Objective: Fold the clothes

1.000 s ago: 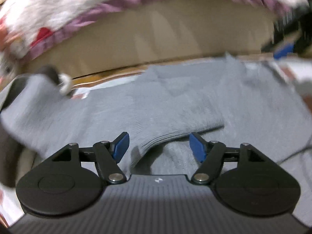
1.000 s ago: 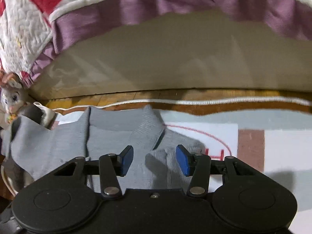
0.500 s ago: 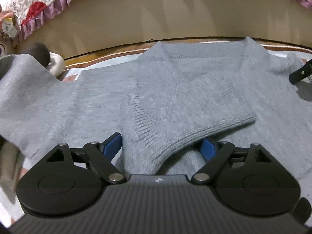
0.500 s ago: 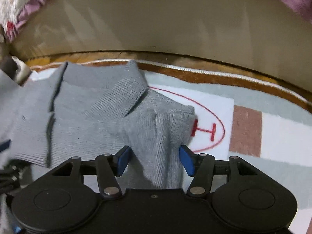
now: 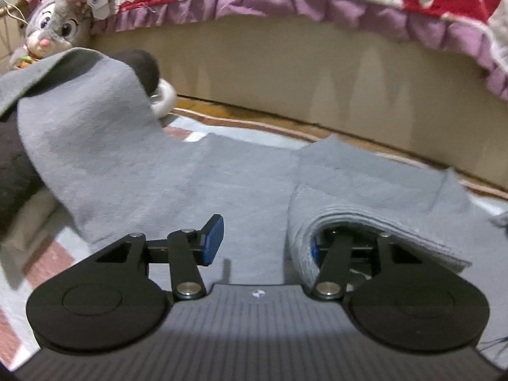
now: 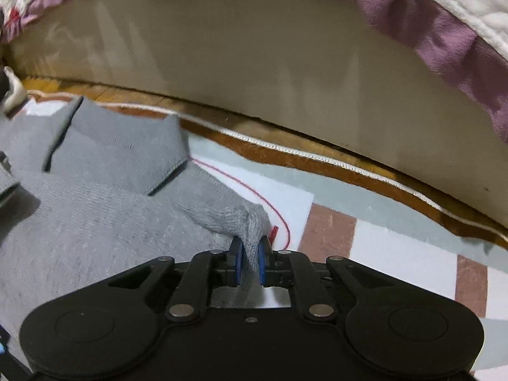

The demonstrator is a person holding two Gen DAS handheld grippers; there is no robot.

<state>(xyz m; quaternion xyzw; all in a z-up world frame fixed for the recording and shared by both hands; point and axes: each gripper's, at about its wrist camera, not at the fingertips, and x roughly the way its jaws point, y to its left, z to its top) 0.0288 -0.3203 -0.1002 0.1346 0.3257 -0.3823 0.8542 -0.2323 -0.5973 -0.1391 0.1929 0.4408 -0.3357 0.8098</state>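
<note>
Right wrist view shows the right gripper [image 6: 250, 265] clamped on a bunched corner of the grey sweater [image 6: 95, 209], which lies spread on the rug [image 6: 397, 254] beside the bed. The knit looks soft, limp and light; hems and corners seem the best holds. Left wrist view alone shows the left gripper [image 5: 263, 241] spread wide, a folded sleeve [image 5: 365, 197] draped over one finger, and a plush rabbit [image 5: 52, 25].

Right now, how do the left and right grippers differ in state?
The right gripper is pinched shut on the grey sweater's bunched edge; the left gripper is open, one finger tucked under a folded sleeve cuff. Both have blue pads and sit low over the sweater.
</note>
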